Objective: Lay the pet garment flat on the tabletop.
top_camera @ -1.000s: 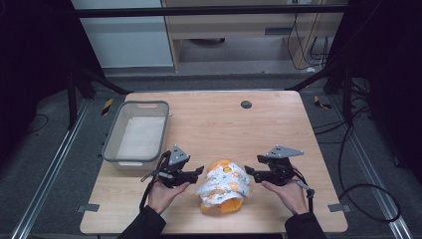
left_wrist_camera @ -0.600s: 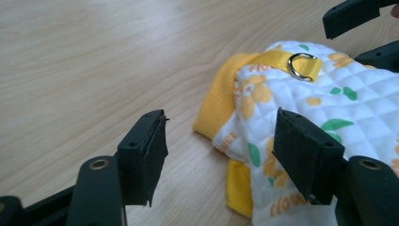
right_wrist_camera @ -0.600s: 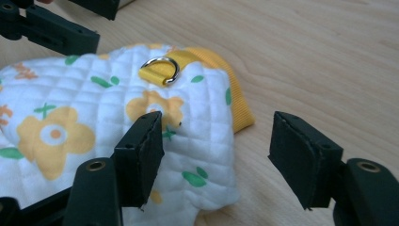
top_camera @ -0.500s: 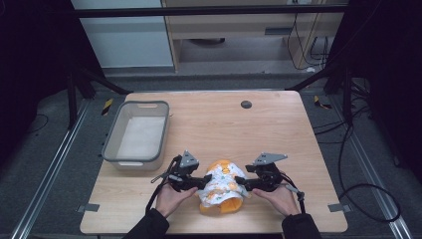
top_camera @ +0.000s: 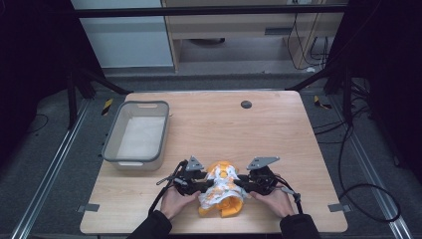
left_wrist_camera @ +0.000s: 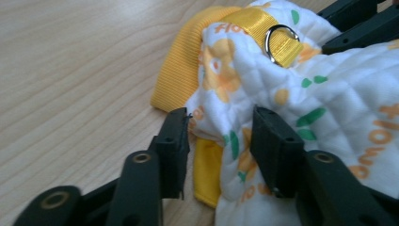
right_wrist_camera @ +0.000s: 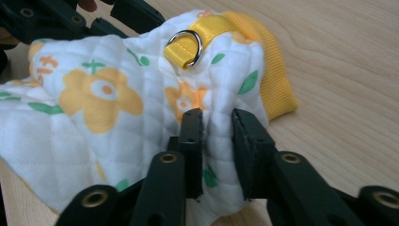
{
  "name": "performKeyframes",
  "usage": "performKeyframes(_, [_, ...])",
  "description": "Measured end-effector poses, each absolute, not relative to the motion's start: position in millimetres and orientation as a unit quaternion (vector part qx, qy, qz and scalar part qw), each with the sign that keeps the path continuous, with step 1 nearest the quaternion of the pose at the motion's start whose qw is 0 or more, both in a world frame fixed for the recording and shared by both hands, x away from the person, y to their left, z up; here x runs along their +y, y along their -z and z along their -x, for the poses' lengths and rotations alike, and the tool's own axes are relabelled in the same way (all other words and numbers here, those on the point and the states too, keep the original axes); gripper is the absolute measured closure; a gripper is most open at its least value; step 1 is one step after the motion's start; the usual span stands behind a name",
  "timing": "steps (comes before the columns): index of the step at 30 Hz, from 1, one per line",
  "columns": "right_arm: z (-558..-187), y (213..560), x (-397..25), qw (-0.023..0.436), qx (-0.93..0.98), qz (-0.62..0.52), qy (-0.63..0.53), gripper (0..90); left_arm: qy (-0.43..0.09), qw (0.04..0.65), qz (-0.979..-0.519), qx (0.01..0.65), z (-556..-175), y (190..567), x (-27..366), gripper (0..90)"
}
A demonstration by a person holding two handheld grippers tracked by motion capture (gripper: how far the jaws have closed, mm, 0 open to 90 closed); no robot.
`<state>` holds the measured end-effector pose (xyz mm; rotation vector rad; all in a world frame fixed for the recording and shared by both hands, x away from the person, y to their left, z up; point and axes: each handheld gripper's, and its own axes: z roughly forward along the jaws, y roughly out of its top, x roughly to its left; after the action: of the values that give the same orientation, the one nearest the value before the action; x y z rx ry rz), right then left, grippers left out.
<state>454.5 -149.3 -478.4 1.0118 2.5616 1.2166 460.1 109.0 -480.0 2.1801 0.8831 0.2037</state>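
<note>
A: Tools first, high view. Left tool (top_camera: 203, 185) at the left edge of a quilted garment (top_camera: 222, 191), right tool (top_camera: 242, 183) at its right edge. Both touching fabric, hands behind near the bottom edge.

B: Garment position?

A: Bunched on the wooden surface (top_camera: 278, 134), near the front edge, between the two tools. White with orange print, yellow trim. Grey bin (top_camera: 112, 137) well apart, toward back-left. Small dark disc (top_camera: 246, 104) far back on the surface.

B: Left gripper view?

A: Left tool (left_wrist_camera: 221, 136) with jaws apart, a ridge of quilted garment (left_wrist_camera: 329, 94) sitting between them. Right-hand finger (left_wrist_camera: 273, 141) pressed against fabric, left-hand finger (left_wrist_camera: 174, 136) just at the edge of it. Not clamped tight, so counted as open around the fold. Yellow ribbed band (left_wrist_camera: 181, 75) lying on the surface beside the fold. Metal D-ring (left_wrist_camera: 281, 43) on a yellow strap up top. Other tool's black jaws at the top right corner.

B: Right gripper view?

A: Right tool (right_wrist_camera: 217, 136) pinching a fold of garment (right_wrist_camera: 70, 132), narrow gap, fabric squeezed between both fingers. Gripping the garment. D-ring (right_wrist_camera: 184, 47) just above the pinch, yellow ribbed band (right_wrist_camera: 273, 80) to the right, resting on the surface. Left tool's jaws at the top left.
</note>
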Motion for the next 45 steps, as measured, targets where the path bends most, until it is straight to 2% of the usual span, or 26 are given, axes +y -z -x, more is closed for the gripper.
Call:
performKeyframes(1, [-454,479,-148,0.066,0.850,-0.332,-0.403,78.3,-0.073,0.380,-0.854,0.347,-460,480,108,62.6])
performKeyframes(3, [-453,478,-146,0.069,0.853,-0.327,-0.401,83.2,-0.067,0.381,-0.855,0.347,-459,480,108,75.3])
performKeyframes(5, [-453,476,-146,0.068,0.850,-0.331,-0.403,83.9,-0.068,0.379,-0.856,0.344,-458,479,108,81.7])
performKeyframes(8, [-453,475,-147,0.069,0.849,-0.330,-0.407,84.0,-0.068,0.384,-0.854,0.345,-457,477,110,86.0])
performKeyframes(17, [-448,461,-159,0.095,0.818,-0.340,-0.454,84.8,-0.100,0.429,-0.828,0.348,-450,447,128,87.0])
performKeyframes(24, [-445,435,-160,0.129,0.789,-0.332,-0.501,85.4,-0.138,0.462,-0.808,0.338,-445,415,135,87.1])
performKeyframes(35, [-457,407,-150,0.200,0.740,-0.349,-0.540,85.3,-0.203,0.479,-0.781,0.345,-463,380,124,87.0])
performKeyframes(45, [-466,405,-144,0.237,0.710,-0.367,-0.552,85.5,-0.236,0.486,-0.759,0.363,-482,373,116,86.9])
